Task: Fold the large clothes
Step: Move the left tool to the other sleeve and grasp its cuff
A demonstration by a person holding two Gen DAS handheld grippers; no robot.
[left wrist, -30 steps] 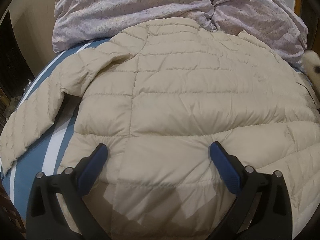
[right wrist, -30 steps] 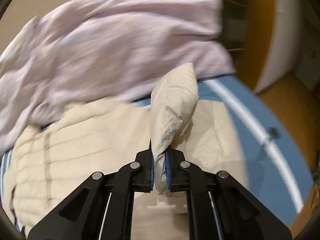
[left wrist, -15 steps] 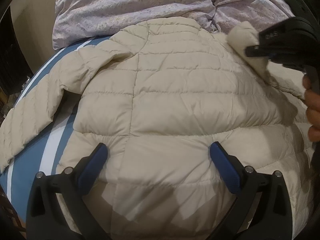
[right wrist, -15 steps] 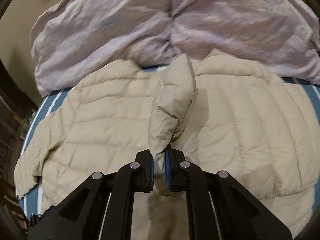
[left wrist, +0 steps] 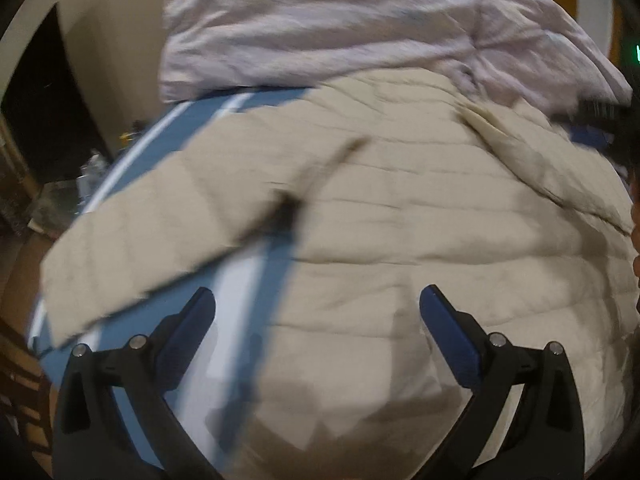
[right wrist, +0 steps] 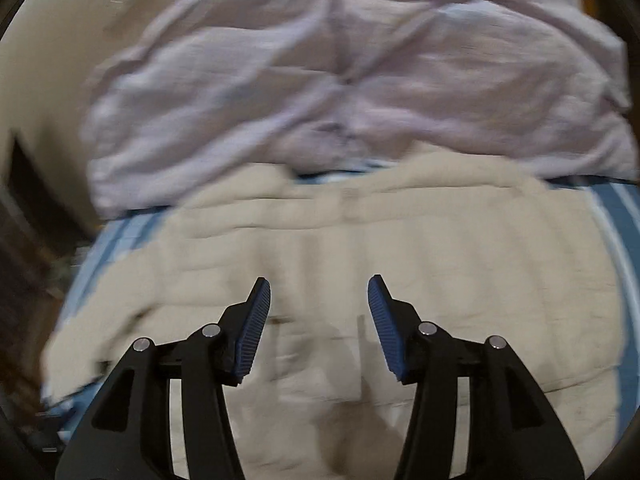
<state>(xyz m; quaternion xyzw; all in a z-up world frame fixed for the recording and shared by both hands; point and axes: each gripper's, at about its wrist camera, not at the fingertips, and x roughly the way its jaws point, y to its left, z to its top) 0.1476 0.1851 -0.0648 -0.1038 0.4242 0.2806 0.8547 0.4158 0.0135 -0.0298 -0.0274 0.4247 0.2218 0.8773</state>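
Now both grippers (left wrist: 316, 304) (right wrist: 319, 292) gape empty over jacket (left wrist: 400, 240); only left view shows folded sleeve (left wrist: 532, 160).

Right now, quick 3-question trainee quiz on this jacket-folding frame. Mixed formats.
1. True or false: the right tool is shut on a sleeve.
2. Multiple choice: what lies just beyond the beige puffer jacket? A) a lilac duvet B) a wooden chair C) a laptop
3. Fill in: the jacket's sleeve stretches out over a blue and white striped ____.

Key:
1. False: both it and the left tool have their jaws apart and empty.
2. A, the lilac duvet.
3. Sheet.
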